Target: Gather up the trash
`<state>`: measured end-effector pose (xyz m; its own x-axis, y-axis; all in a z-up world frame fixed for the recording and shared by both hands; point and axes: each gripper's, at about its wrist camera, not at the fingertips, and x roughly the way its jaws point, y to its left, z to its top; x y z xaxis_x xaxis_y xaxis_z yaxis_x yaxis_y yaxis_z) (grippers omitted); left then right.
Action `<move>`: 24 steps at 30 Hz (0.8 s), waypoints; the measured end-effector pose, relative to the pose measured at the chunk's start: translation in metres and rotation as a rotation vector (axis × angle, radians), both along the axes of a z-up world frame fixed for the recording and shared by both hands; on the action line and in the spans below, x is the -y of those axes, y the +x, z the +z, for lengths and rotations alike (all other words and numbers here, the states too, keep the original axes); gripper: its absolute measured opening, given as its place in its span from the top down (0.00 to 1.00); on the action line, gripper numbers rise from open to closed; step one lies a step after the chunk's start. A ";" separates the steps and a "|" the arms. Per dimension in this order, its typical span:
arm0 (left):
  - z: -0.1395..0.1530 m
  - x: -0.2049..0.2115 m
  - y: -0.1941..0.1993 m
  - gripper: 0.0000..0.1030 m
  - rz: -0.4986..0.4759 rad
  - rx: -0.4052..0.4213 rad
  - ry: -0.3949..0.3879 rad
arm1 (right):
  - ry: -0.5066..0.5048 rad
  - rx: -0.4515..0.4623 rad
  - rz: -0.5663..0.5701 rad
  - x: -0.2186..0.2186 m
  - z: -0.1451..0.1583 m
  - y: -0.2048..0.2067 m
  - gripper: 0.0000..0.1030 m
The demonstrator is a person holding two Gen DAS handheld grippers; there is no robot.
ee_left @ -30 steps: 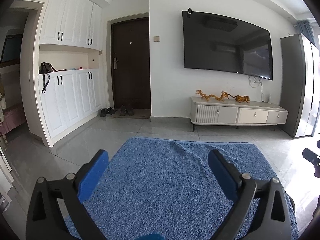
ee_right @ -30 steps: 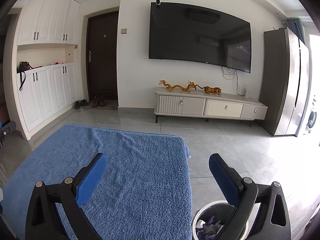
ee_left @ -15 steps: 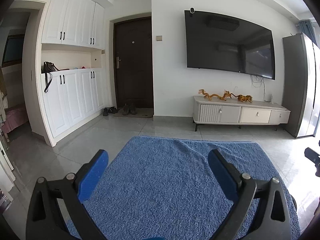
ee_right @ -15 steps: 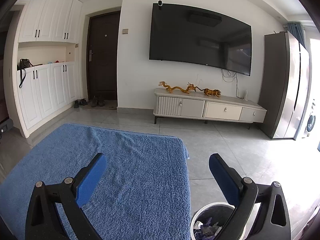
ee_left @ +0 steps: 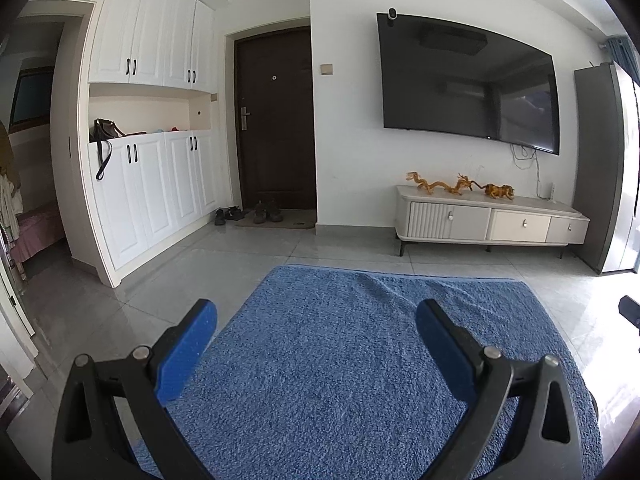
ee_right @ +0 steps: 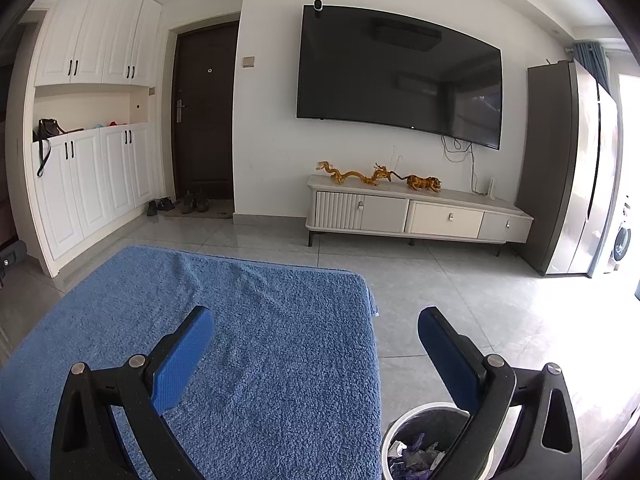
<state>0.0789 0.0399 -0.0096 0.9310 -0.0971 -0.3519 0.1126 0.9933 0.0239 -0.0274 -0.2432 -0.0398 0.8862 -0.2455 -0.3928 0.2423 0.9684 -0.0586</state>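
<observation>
Right wrist view cuts off your trash bin [ee_right: 424,432] behind the right gripper [ee_right: 316,330]; its crumpled contents are unclear. Both grippers, left gripper [ee_left: 316,330] included, gape empty over the blue rug [ee_right: 256,344].

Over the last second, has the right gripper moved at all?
Yes. The right gripper has drifted left and tilted slightly down: the TV and trash bin shifted right and sit lower in its view.

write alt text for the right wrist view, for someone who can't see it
The open right gripper with blue pads hovers empty over a fluffy blue rug, with a round white trash bin holding crumpled scraps just beneath its right finger. Beyond: grey tiled floor, low white TV cabinet, large wall-mounted black TV.
</observation>
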 end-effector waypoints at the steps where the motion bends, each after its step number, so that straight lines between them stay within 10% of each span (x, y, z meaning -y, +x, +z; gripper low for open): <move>1: 0.000 0.000 0.000 0.03 0.000 0.000 0.001 | -0.001 0.000 0.000 0.000 0.000 0.000 0.00; 24: -0.004 0.005 -0.002 0.03 -0.017 -0.001 0.018 | 0.000 -0.011 -0.010 0.001 -0.005 0.001 0.00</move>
